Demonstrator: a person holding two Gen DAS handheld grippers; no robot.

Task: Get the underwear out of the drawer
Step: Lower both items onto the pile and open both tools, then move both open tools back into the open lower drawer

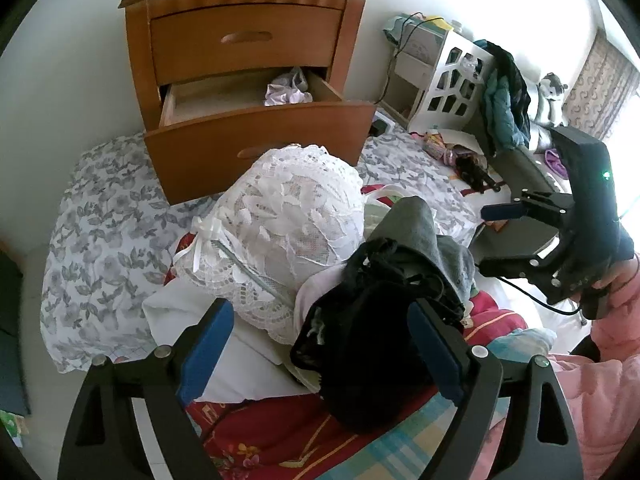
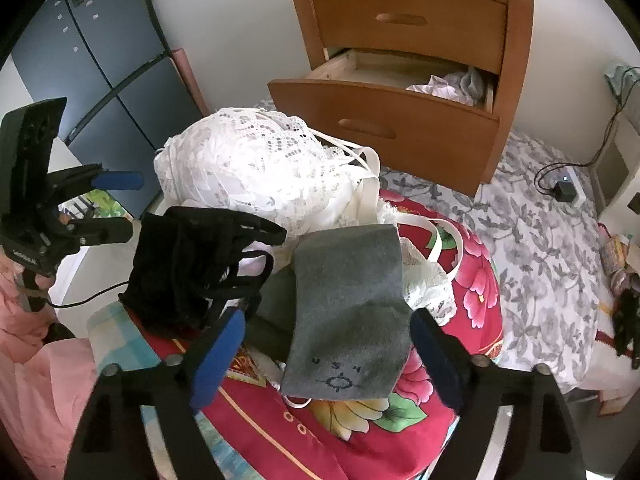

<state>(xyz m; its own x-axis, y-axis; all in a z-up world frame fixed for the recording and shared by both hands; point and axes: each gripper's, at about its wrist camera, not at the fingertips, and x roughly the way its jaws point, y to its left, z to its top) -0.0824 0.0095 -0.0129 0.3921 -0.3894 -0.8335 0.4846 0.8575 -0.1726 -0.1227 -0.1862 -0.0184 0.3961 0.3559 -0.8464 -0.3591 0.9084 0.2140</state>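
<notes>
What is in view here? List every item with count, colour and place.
wooden nightstand: one, brown, against the wall; lower drawer open, upper shut
pale crumpled underwear: a small heap, lilac-white, back right of the open drawer
white lace bra: one, on the pile on the bed
black lace underwear: one, front of the pile
grey knit garment: one, beside the black piece
red floral quilt: one, under the pile
grey floral sheet: one, covers the bed
dark fridge: one, left background
left hand-held gripper: open, over the black piece
right hand-held gripper: open, over the grey garment
</notes>
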